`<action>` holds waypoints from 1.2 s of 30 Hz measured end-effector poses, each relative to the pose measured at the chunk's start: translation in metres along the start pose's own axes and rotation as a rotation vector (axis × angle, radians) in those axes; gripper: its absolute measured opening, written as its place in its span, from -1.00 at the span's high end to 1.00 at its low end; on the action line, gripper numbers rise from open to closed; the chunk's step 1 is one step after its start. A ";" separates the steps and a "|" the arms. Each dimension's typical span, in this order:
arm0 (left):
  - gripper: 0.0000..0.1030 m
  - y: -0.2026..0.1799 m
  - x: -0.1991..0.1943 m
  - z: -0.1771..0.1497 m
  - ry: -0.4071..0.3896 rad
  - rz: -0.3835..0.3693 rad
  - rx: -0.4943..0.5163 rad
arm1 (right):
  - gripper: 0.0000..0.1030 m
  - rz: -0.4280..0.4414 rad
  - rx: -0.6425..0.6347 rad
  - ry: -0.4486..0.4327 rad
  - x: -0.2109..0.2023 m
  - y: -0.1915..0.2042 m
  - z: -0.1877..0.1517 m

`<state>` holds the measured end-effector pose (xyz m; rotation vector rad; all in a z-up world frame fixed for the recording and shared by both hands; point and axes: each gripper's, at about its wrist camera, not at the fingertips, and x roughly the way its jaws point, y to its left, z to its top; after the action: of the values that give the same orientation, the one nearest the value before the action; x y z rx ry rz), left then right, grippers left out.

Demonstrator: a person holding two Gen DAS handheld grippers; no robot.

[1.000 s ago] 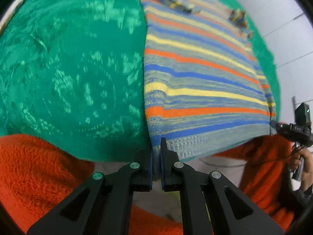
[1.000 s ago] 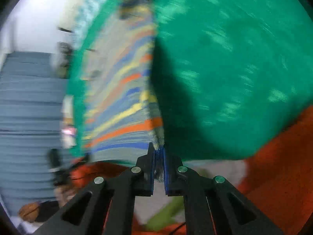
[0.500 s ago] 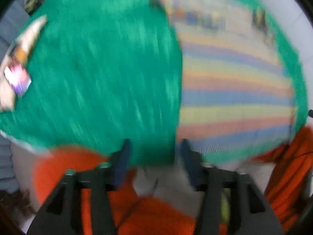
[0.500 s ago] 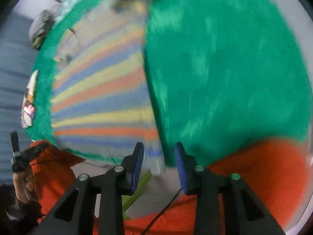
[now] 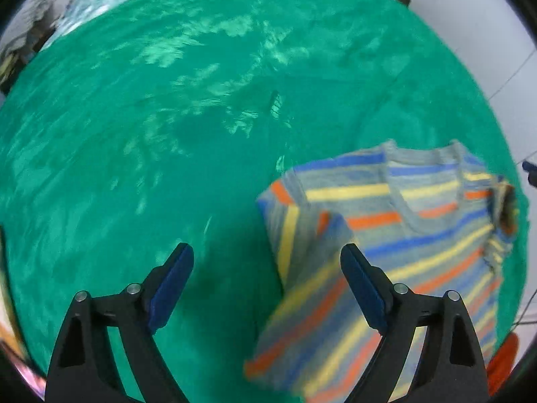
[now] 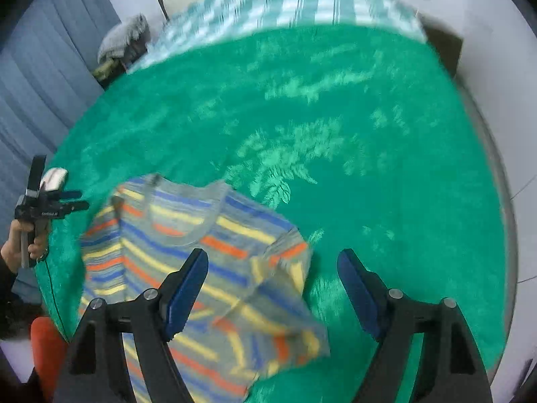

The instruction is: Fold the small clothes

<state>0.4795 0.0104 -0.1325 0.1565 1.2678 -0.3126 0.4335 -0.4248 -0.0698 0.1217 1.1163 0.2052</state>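
Two grippers are pointing down at a big green blanket [image 5: 167, 168], and both are opening their jaws right now.

The left gripper [image 5: 266, 283] is holding nothing. Its jaws are standing wide apart. The left edge of the shirt [image 5: 402, 235] is lying under the gap between them, but the blue pads [image 5: 171, 282] are not pressing on it. The right finger is covering a bit of the shirt behind it.

The right gripper [image 6: 272, 288] is holding nothing too. The right edge of the shirt [image 6: 188, 235] is lying under its gap, and its left finger is hiding part of the cloth.

The shirt is small and grey with blue, yellow and orange stripes. It is lying on the blanket with its neck hole pointing away from the person. Its bottom part is looking folded up over the top part, and one loose corner is lifting up and looking blurry, so its exact shape is hard to tell. The near end of the shirt is running off the bottom of both pictures.

In the right view, a hand [image 6: 20, 245] is gripping the handle of the left gripper [image 6: 50, 201] at the far left edge. The arm is cut off there.

Behind the blanket, a checked cloth [image 6: 285, 3] is showing, but it is smeared. A dark heap [image 6: 124, 40] is sitting beside it, too fuzzy to name. Something orange [image 6: 47, 352] is peeking out at the bottom corner.
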 end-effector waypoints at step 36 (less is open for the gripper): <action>-0.25 -0.024 0.055 0.044 -0.221 0.385 0.043 | 0.59 -0.332 -0.220 -0.028 0.133 0.020 0.050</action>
<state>0.5263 -0.0331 -0.1706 0.3866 0.9875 -0.0228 0.5328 -0.3756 -0.1609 -0.2549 1.0617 0.0284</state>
